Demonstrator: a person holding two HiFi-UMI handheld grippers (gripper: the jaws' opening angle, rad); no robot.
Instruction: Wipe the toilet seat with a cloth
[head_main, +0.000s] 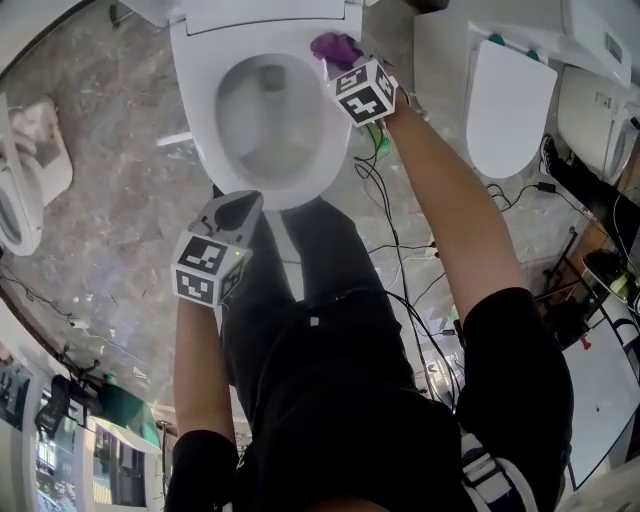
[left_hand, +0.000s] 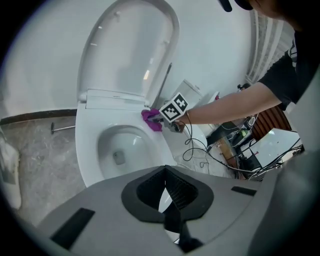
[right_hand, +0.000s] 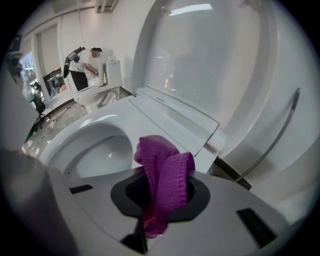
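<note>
The white toilet seat rings the bowl at the top of the head view, and its lid stands raised. My right gripper is shut on a purple cloth at the seat's back right corner, near the hinge. In the right gripper view the cloth bunches out of the jaws above the seat. My left gripper is shut with nothing in it and hovers just in front of the bowl's front rim. From the left gripper view I see the seat and the cloth.
A second toilet stands to the right, and another fixture sits at the left edge. Black cables trail over the grey stone floor to the right of the bowl. The person's legs in black trousers stand just before the bowl.
</note>
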